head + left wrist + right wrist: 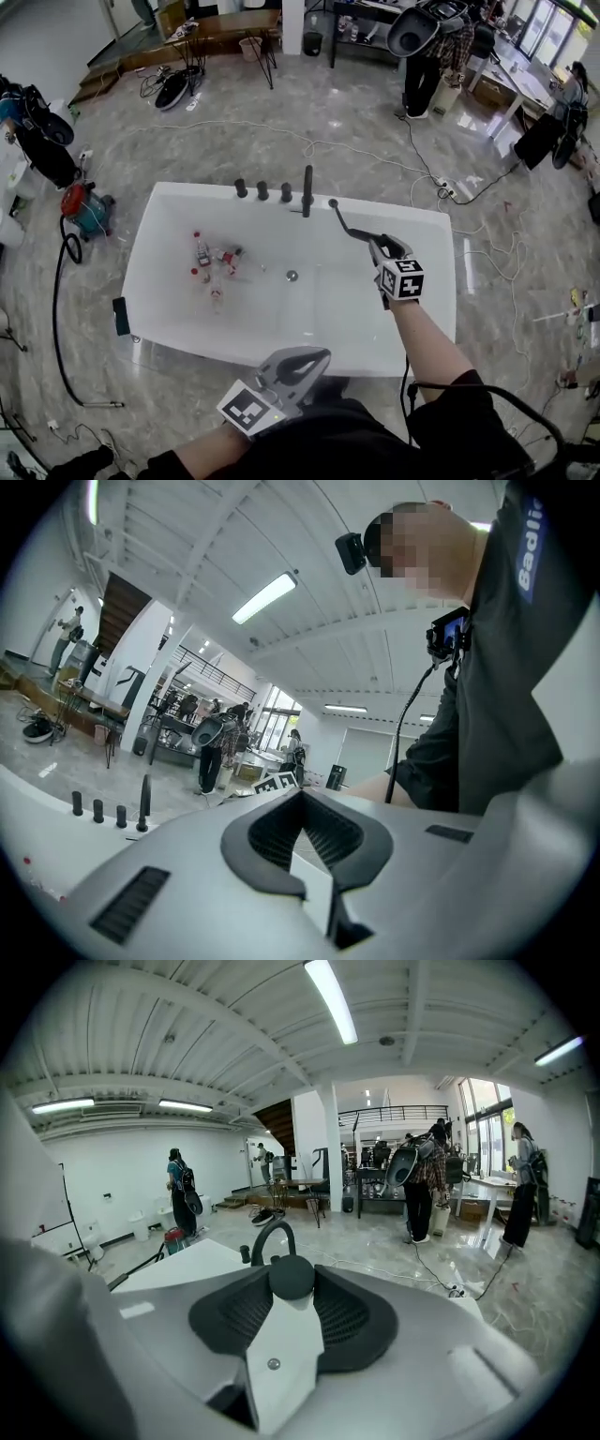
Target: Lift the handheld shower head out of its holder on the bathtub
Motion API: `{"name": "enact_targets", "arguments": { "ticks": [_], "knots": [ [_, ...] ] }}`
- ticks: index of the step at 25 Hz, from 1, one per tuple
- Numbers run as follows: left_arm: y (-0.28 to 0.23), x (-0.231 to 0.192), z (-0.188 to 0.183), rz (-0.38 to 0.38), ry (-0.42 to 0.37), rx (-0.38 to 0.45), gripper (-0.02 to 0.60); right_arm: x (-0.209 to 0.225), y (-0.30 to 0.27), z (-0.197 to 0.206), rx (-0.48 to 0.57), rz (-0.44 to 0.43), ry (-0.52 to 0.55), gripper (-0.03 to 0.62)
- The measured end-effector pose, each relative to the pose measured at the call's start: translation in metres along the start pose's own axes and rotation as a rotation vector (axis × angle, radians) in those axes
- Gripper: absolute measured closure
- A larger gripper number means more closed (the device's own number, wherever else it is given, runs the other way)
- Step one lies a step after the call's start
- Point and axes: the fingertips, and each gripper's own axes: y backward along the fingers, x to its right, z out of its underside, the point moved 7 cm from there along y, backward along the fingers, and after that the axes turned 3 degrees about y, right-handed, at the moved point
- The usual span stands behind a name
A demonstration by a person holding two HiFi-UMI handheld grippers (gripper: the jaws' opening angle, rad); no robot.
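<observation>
Several small bottles [212,266] in bathtub [148,230], right tool [377,247] clasping shower head [292,1277], left tool [317,356] closed empty

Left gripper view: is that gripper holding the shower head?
No, the left gripper has nothing between its jaws; the right gripper grips the shower head.

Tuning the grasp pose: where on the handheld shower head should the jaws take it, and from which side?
Take the shower head by its slim round shaft, jaws across it, coming from the bathtub's near side, as the right gripper holds it now. The shaft fits between the pads; the far side is probably crowded by the taps.
</observation>
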Motion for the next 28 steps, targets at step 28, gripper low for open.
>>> {"name": "enact_targets", "arguments": {
  "ticks": [28],
  "knots": [
    [-0.020, 0.045, -0.012, 0.140, -0.055, -0.059, 0.581, -0.112, 0.253, -0.006, 0.158, -0.096, 0.000, 0.462]
  ]
}}
